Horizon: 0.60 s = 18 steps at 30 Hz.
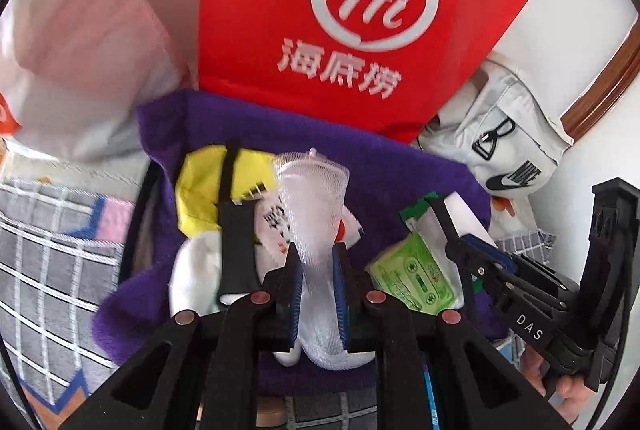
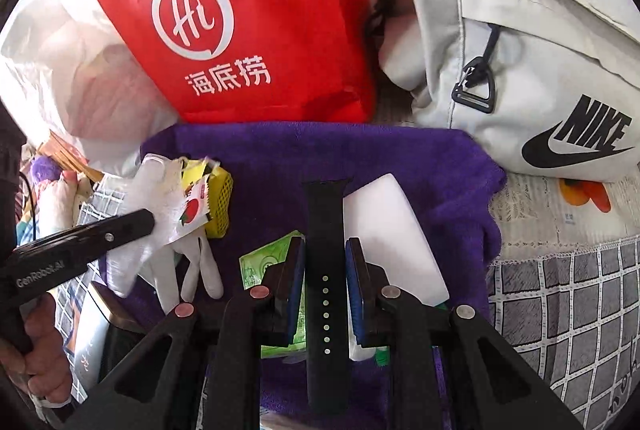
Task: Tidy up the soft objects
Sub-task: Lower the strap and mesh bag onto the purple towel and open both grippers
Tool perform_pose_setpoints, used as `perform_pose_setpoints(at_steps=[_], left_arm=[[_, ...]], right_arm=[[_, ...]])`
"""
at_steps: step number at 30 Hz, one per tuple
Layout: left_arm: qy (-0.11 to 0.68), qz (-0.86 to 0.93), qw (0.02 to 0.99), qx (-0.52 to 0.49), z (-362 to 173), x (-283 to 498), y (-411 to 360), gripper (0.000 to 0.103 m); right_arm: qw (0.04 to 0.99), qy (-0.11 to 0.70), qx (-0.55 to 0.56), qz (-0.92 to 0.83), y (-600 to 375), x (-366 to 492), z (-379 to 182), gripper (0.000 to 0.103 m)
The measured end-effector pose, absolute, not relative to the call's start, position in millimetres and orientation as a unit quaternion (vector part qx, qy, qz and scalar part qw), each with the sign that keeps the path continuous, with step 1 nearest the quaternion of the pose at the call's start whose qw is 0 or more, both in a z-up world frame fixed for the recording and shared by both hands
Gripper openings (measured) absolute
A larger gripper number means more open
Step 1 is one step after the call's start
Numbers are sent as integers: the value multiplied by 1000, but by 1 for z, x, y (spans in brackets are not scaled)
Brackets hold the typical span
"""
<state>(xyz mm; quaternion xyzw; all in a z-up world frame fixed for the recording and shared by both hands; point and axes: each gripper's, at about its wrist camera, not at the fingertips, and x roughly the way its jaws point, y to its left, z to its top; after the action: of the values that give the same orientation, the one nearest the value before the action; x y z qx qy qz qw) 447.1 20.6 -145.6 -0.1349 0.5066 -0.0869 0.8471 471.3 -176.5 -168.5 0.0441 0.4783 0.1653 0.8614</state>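
I have the foam net [image 1: 316, 230] pinched in my left gripper [image 1: 318, 294] and the black strap [image 2: 325, 270] clamped in my right gripper [image 2: 325, 286], both above the purple towel [image 2: 400, 153]. To set them down well, I'd lower each to bare towel, clear of the yellow sponge [image 1: 200, 193] and green packet [image 1: 416, 282], then release gently.

Left gripper [image 1: 316, 262]: low centre of its own view, angled steeply down, jaws nearly together, pads pressing a strip of white mesh [image 1: 312, 213]. Right gripper [image 2: 325, 262]: low centre of its view, likewise pitched down, jaws clamped on a black strap [image 2: 325, 230]. A hand [image 2: 44, 346] grips the left handle, lower left of the right view.
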Motion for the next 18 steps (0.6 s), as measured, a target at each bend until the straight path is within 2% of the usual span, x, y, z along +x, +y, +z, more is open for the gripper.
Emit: perform_pose_setpoints(at_steps=[14, 16, 17, 18], left_arm=[[515, -99, 840, -140, -154, 447, 14, 15], [517, -100, 839, -136, -154, 446, 13, 22], [516, -99, 840, -135, -154, 446, 13, 28], [515, -98, 841, -134, -153, 445, 12, 29]], right_arm=[[866, 470, 42, 165, -178, 474, -167, 22], [867, 468, 44, 166, -178, 474, -166, 26], [867, 467, 45, 167, -178, 474, -166, 31], [868, 465, 46, 169, -178, 473, -165, 33]])
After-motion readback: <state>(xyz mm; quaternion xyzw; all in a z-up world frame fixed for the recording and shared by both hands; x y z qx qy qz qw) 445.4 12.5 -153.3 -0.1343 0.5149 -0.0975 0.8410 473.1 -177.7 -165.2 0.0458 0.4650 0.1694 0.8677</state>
